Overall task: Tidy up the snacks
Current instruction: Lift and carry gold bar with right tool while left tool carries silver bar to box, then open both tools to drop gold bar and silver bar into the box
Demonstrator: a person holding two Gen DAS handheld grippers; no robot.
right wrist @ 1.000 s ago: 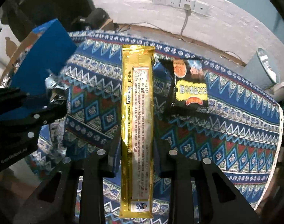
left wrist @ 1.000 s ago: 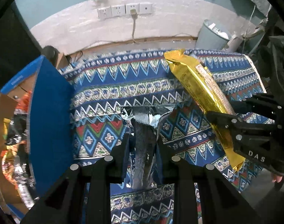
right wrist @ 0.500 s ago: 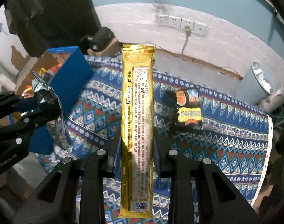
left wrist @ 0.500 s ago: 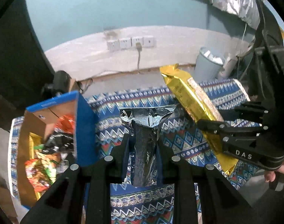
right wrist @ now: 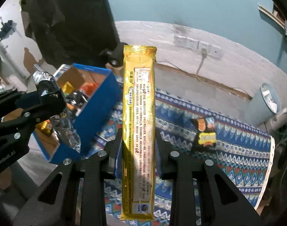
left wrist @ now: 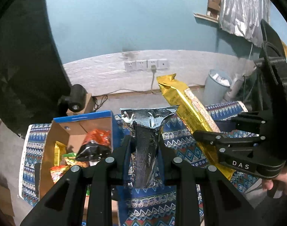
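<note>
On right tongs [left wrist: 209,137] body: "DAS"; clamping gold packet [right wrist: 138,113], print unreadable.

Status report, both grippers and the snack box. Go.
Left gripper shut on crinkled silver foil packet. Right gripper shut on long gold wrapper. Open blue cardboard box partly filled with snacks. Black snack bag lies on patterned cloth.
</note>
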